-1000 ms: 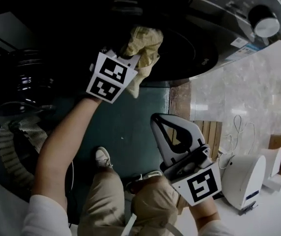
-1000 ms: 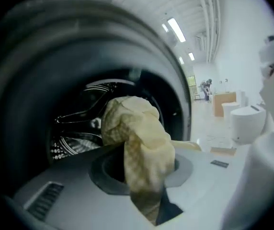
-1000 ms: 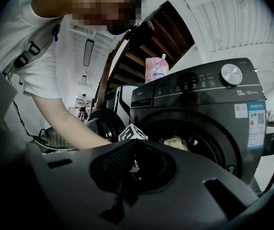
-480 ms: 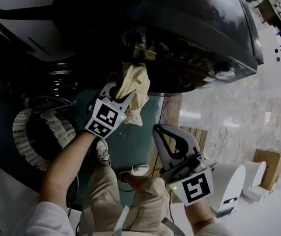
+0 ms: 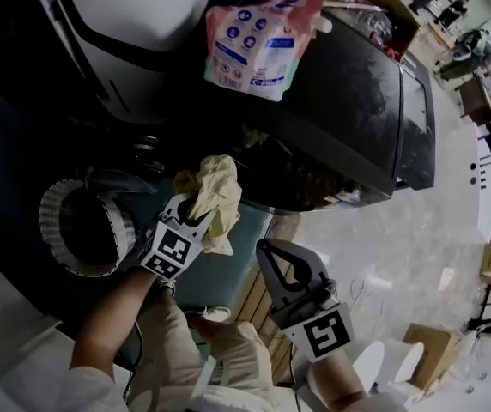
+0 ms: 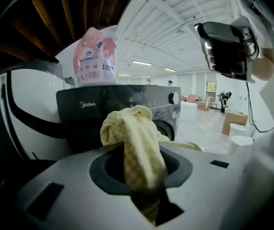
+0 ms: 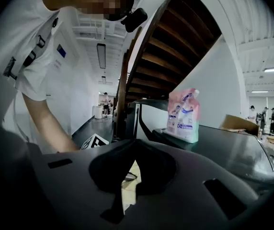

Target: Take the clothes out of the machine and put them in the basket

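A pale yellow checked cloth hangs bunched from my left gripper, which is shut on it just in front of the dark washing machine. In the left gripper view the cloth spills up and over the jaws of that gripper, with the machine's front behind it. The white woven basket stands on the floor to the left of this hand. My right gripper is held lower right, shut and with nothing in it; its own view shows its tips meeting.
A pink detergent pouch stands on the machine's top, also seen as the pouch from the right. A white appliance stands beside the machine. Wooden slats and pale floor lie to the right. The person's legs are below.
Both grippers have risen. The left one has drawn the yellow cloth out and away from the machine's opening. The view has swung up, so the machine's top and the pouch now show.
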